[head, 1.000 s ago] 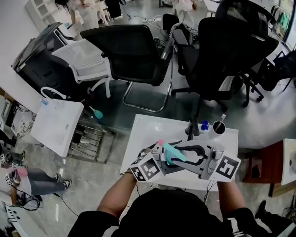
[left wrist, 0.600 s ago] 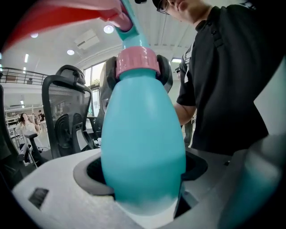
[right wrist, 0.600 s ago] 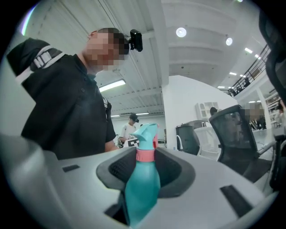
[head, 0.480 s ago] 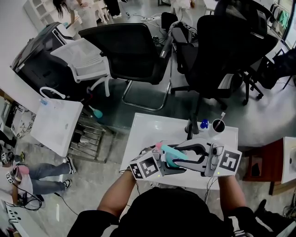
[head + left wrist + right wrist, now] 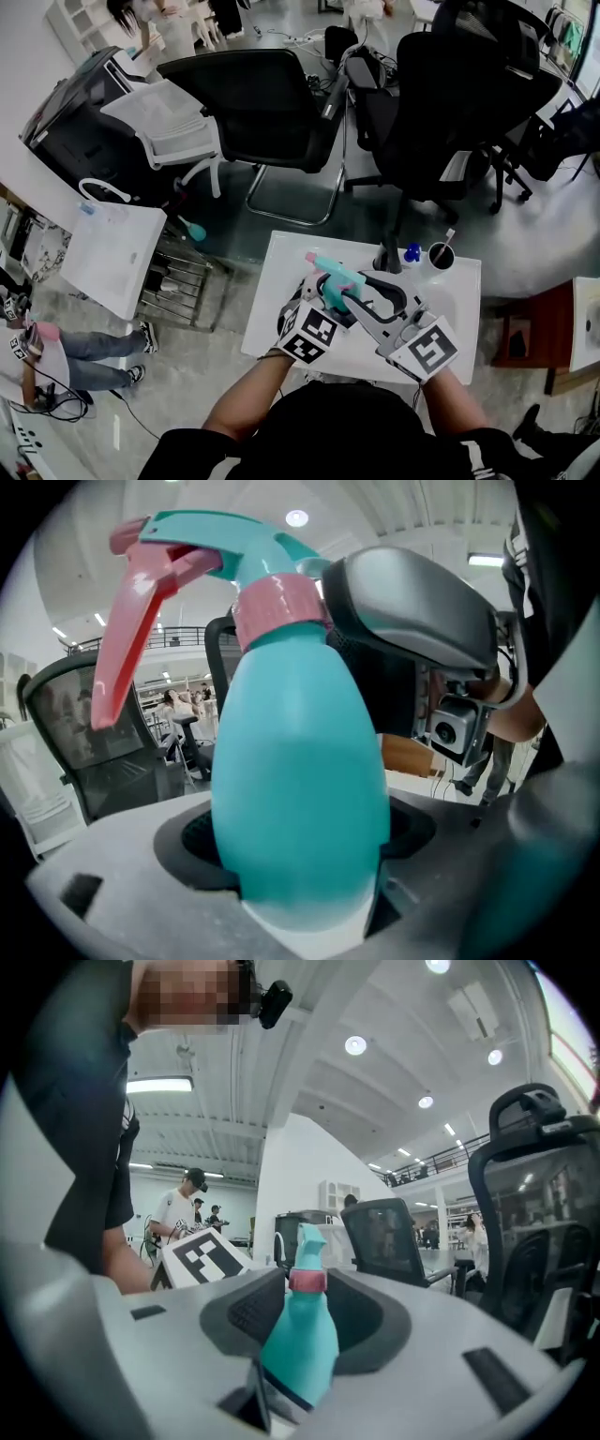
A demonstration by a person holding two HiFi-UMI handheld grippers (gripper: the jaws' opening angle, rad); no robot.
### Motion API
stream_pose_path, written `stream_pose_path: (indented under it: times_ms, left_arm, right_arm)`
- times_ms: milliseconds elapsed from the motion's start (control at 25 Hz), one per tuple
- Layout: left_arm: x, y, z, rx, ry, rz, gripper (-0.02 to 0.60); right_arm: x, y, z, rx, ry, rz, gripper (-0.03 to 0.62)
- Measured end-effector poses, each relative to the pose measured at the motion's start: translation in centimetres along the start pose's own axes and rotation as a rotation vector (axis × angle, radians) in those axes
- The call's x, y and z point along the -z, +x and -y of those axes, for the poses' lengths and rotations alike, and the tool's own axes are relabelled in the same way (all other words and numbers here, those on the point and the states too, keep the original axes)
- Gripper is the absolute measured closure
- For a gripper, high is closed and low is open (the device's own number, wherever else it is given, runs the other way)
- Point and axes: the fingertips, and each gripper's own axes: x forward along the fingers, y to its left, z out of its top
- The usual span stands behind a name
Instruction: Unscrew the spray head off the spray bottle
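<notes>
The left tool (image 5: 300, 850) is clamping the spray bottle (image 5: 300, 771). The right tool (image 5: 309, 1309), jaws just opening, is straddling it loosely; it should be closing squarely on the pink collar (image 5: 307, 1282) at twelve o'clock.

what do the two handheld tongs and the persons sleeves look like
The left tongs and right tongs are grey plastic with dark textured pads; each carries a white marker cube with black squares. The person wears a black short-sleeved top.
</notes>
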Motion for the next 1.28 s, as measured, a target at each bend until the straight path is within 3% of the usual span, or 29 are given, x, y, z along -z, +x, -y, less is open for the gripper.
stream_pose_path:
  times_ms: [200, 480, 640, 1280]
  left_arm:
    - [-0.2, 0.2, 0.2, -0.031, 0.044, -0.004, 0.158]
    - [-0.2, 0.2, 0.2, -0.051, 0.093, -0.018, 0.158]
    - [-0.2, 0.2, 0.2, -0.052, 0.103, -0.02, 0.158]
    - [1.6, 0.8, -0.1, -0.029, 0.04, -0.029, 0.158]
  right_arm:
    - [0.2, 0.2, 0.4, 0.044, 0.006, -0.004, 0.45]
    - [0.4, 0.3, 0.3, 0.055, -0.033, -0.018, 0.45]
    - [-0.1, 0.5, -0.2, 0.05, -0.004, -0.029, 0.456]
    - [-4.4, -0.2, 0.3, 0.041, -0.029, 0.1, 0.459]
